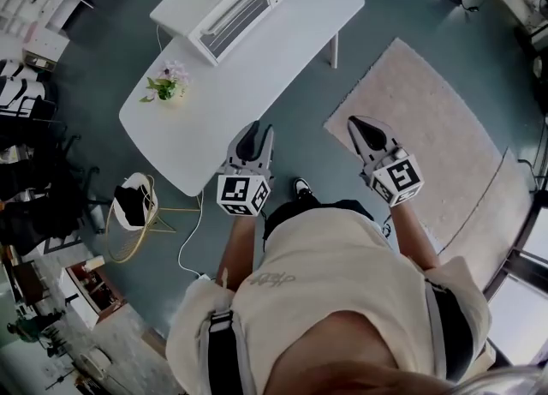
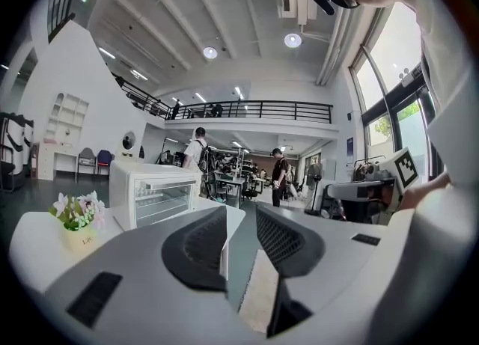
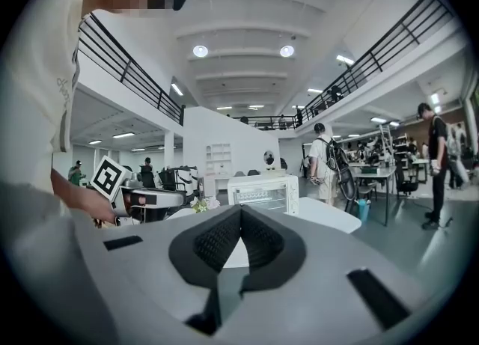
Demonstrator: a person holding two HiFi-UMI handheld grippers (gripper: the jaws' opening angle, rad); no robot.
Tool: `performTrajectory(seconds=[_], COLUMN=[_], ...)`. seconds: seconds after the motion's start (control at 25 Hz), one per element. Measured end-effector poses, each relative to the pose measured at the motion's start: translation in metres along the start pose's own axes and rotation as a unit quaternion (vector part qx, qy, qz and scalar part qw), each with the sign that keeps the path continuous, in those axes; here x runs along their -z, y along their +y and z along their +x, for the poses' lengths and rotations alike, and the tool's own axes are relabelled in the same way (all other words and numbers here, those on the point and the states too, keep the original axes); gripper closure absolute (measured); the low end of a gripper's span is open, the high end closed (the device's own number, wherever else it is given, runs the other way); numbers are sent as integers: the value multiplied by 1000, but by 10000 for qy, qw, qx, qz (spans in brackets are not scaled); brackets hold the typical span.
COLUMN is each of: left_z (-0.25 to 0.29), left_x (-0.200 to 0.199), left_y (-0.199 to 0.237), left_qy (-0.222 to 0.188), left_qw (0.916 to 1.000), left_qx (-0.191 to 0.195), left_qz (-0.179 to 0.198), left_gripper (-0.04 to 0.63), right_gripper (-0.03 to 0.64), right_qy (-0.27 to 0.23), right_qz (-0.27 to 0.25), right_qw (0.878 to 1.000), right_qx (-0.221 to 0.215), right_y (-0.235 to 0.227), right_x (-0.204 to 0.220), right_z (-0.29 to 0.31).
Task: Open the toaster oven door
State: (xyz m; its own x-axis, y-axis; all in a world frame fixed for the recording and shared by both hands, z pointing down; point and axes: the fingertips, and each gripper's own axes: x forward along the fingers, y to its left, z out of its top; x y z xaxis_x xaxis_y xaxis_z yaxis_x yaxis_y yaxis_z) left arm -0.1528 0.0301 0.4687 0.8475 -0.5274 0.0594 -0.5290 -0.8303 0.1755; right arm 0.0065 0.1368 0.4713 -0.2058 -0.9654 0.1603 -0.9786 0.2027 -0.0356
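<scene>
A white toaster oven (image 1: 231, 8) stands at the far end of a white table (image 1: 197, 128), its glass door shut and upright with the handle along the top. The left gripper view shows the oven (image 2: 161, 197) left of centre; the right gripper view shows the same oven (image 3: 263, 194) straight ahead. My left gripper (image 1: 259, 130) hovers at the table's near edge, well short of the oven, open with nothing between its jaws (image 2: 241, 212). My right gripper (image 1: 355, 122) is over the floor to the right of the table, shut and empty (image 3: 241, 211).
A small pot of flowers (image 1: 167, 85) sits on the table's left side, between me and the oven. A pale rug (image 1: 428, 145) lies on the floor to the right, a wire basket (image 1: 133, 213) to the left. People (image 3: 325, 156) stand by desks far behind.
</scene>
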Motion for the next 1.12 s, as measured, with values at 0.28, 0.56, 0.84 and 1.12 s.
performTrajectory(seconds=[0.28,0.56,0.84,1.12], left_z=[21,47,97,171], left_x=[5,13,1,-23], left_y=[21,39,63,85], left_qy=[133,302,355,212], left_qw=[9998,9993,9975,9943], left_qx=[107,-108,-594,-1042], left_qz=[-99,-208,-123,-16], left_gripper=[460,460,462,462], right_gripper=[612,612,611,611], right_qy=[238,451,356,209], right_qz=[43,156,253,40], right_qw=[9997,9984,9960,9914], right_qx=[-78,-291,-783,-1289], right_y=[0,-22,-77,-149], right_x=[5,14,10,-7], right_z=[31,59,119,180])
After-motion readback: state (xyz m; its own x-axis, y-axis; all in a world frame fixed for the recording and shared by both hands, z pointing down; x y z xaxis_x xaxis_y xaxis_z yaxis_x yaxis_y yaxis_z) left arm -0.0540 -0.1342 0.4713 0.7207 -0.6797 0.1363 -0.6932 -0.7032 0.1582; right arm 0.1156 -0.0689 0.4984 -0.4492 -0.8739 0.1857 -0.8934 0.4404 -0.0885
